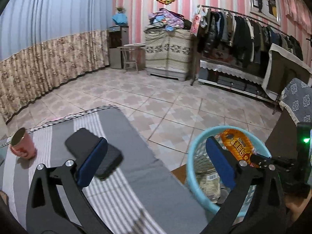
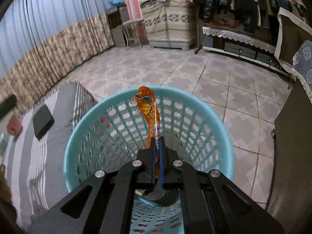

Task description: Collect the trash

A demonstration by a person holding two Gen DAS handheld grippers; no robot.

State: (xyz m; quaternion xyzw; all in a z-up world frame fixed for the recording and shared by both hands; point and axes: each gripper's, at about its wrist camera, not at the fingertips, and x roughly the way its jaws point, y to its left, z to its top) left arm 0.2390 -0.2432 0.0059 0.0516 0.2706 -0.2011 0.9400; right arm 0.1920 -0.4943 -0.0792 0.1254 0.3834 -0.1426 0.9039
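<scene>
Over the basket mouth: I am pinching an orange wrapper [image 2: 149, 115] in my right gripper [image 2: 157, 146], pads pressed together on its end.
Left gripper [image 1: 156, 161]: I am holding it spread wide, nothing between the pads.
Teal basket [image 2: 220, 117]: standing on the tiled floor beside the striped table's [image 1: 124, 177] edge, other trash lying inside.
Black phone [image 1: 85, 140]: lying on the table.
Pink cup [image 1: 22, 144]: sitting near the table's far left corner.
</scene>
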